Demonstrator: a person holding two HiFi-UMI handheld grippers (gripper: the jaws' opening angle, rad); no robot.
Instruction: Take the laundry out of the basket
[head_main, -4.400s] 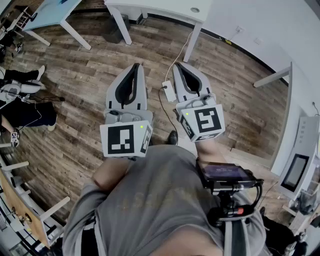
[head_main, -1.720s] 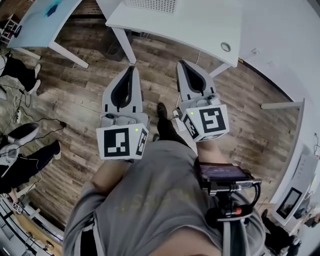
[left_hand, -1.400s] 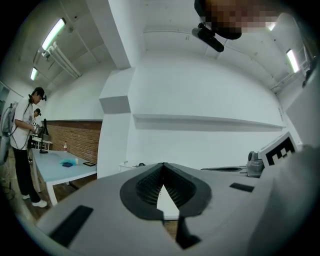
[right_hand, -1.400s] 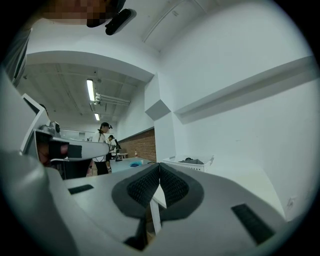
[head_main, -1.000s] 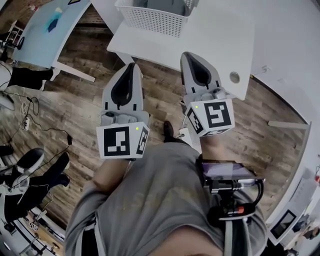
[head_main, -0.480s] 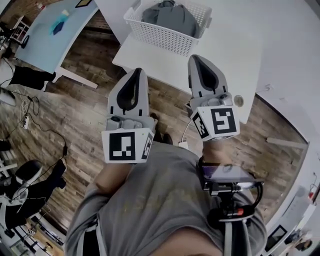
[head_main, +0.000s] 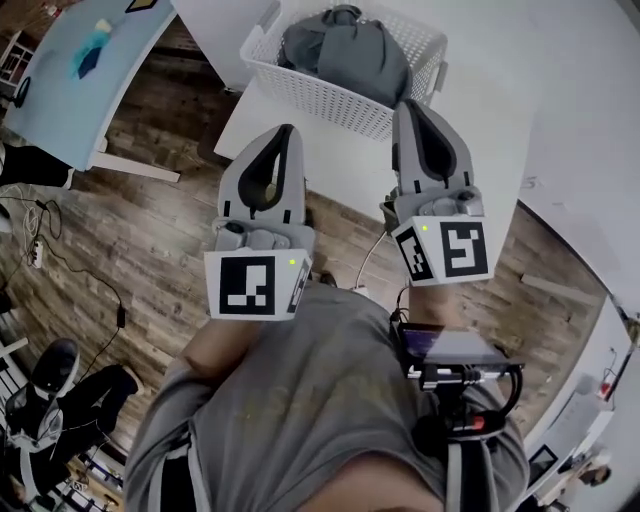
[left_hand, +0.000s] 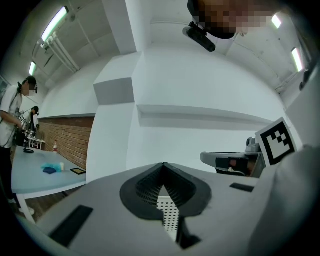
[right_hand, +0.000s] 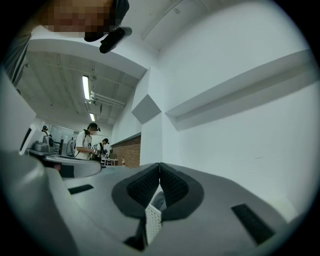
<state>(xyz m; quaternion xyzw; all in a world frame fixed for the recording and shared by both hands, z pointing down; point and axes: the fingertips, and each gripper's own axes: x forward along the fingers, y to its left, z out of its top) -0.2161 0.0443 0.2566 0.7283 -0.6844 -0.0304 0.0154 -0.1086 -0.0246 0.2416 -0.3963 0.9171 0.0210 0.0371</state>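
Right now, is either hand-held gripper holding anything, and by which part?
Nothing. The left hand-held gripper and right hand-held gripper are shut and empty; grey cloth laundry lies in the white perforated basket.

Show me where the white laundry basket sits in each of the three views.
Head view: basket top centre, on the white table.
Left gripper view: bottom centre, perforated wall seen under the shut left tongs.
Right gripper view: bottom centre, under the shut right tongs.
Shared landmark: the white wall behind it.
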